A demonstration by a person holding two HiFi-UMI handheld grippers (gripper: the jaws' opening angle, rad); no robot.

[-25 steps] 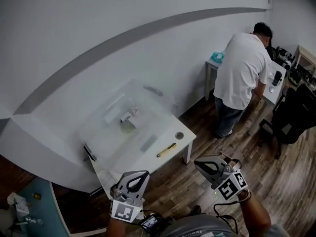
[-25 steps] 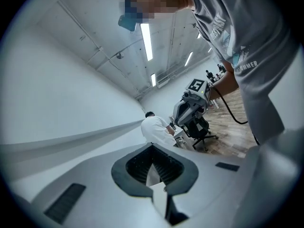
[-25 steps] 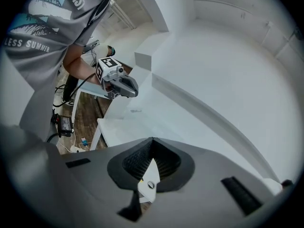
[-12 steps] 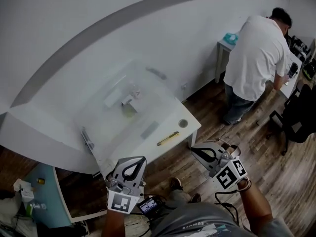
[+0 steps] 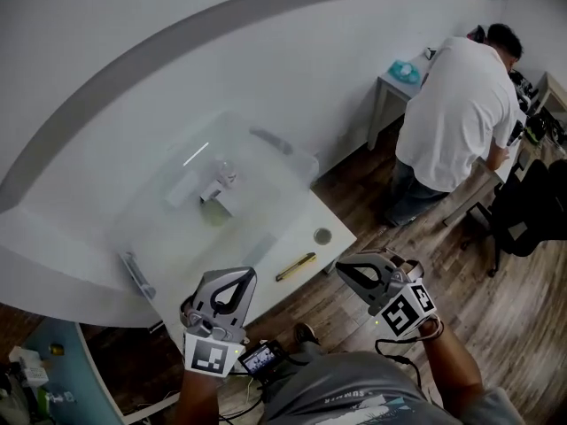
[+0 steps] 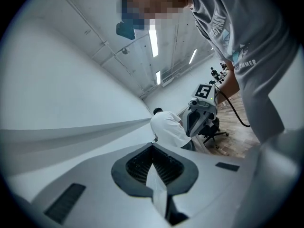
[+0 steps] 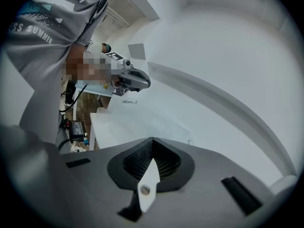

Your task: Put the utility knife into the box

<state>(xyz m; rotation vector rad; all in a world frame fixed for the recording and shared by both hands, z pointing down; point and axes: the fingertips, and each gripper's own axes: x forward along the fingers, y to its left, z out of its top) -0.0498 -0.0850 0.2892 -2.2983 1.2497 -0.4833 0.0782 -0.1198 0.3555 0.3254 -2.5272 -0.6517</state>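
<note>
A yellow utility knife lies near the front edge of the white table. Behind it stands a clear plastic box with a small white item inside. My left gripper is held over the table's front left corner, shut and empty, left of the knife. The right gripper hangs over the floor just right of the knife, also shut and empty. Both gripper views show closed jaws, the left gripper and the right gripper, with nothing between them. Each sees the other: right gripper, left gripper.
A round hole sits in the table's right corner, and a dark flat thing lies at its left edge. A person in a white shirt stands at desks on the far right, near a black office chair. The floor is wood.
The head view has swung, so the table sits lower and more to the left. Both grippers stay shut and empty, now slightly closer to the table's front edge. The knife has not moved.
</note>
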